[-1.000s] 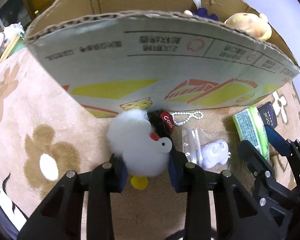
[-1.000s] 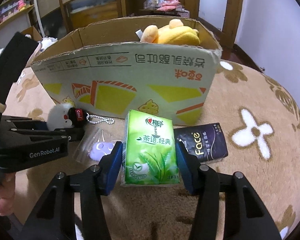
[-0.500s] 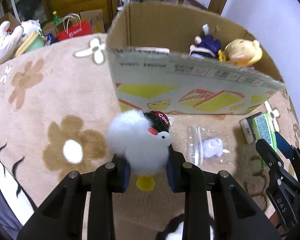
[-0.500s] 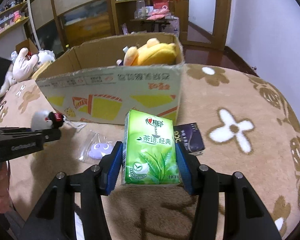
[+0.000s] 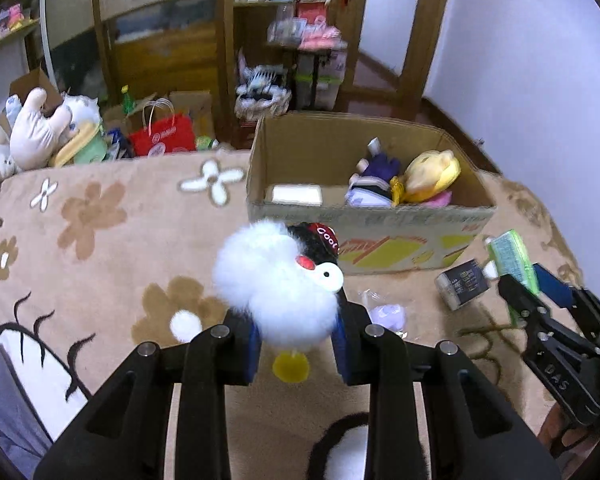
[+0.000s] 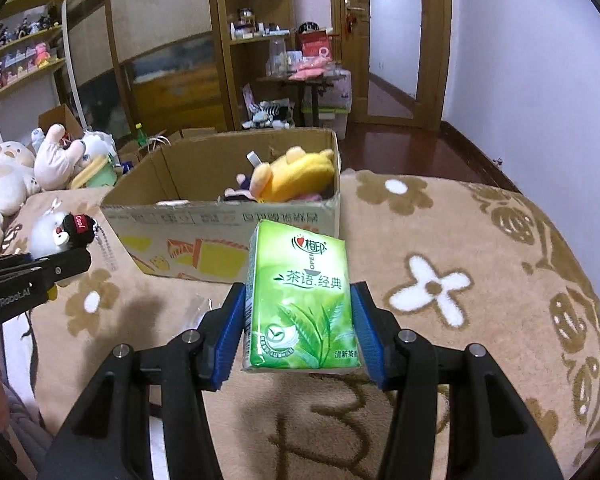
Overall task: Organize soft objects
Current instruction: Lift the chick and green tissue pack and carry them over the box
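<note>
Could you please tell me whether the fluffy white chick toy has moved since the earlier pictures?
Yes. The white chick toy, clamped in the left gripper, has risen off the blanket; the cardboard box now shows its open top below.

Both wrist cameras look down along their tools, seemingly from close by, sharing the cardboard box (image 5: pixel 370 216).

White fluffy plush chick (image 5: pixel 276 292) with black-and-red cap and yellow foot. Bright green tissue pack (image 6: pixel 302 300) printed with tea leaves. Brown cardboard box (image 6: pixel 224 224) with yellow and orange graphics. Beige blanket (image 6: pixel 460 264) patterned with brown and white flowers. Blue gripper pads (image 6: pixel 230 340).
</note>
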`<state>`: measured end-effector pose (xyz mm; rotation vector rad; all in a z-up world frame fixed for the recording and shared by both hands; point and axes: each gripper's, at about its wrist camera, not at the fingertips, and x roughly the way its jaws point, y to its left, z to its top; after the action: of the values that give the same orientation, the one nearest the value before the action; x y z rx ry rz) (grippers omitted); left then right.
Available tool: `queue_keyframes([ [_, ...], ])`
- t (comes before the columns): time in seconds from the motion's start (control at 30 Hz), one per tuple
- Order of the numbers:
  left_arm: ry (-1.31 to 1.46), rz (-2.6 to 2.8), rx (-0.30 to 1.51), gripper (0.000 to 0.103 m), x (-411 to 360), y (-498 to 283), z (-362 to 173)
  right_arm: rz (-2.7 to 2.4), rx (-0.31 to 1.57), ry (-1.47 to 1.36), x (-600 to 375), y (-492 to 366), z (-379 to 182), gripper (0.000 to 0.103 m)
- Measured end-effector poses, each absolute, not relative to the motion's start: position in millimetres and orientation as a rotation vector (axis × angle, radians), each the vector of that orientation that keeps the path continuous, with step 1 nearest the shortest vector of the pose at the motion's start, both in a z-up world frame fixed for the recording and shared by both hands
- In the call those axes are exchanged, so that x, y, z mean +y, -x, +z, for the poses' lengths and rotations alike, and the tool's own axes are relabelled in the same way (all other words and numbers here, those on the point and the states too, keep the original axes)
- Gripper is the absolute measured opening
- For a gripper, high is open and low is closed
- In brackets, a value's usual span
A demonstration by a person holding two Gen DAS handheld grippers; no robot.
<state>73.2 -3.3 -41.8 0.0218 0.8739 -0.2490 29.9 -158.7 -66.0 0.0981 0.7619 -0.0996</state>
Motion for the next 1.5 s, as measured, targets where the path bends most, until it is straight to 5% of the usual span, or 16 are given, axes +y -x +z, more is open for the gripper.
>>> queue_keyframes([
  [0.53, -0.122, -0.285, 0.616, 0.028, -24, -54, 17, -0.075, 0.58, -0.069, -155, -24, -12, 0.055],
  [1.5, -0.175, -0.328, 0.499, 0.029, -49, -114, 35, -0.059, 0.505, -0.044, -163, -77, 10, 0.055],
])
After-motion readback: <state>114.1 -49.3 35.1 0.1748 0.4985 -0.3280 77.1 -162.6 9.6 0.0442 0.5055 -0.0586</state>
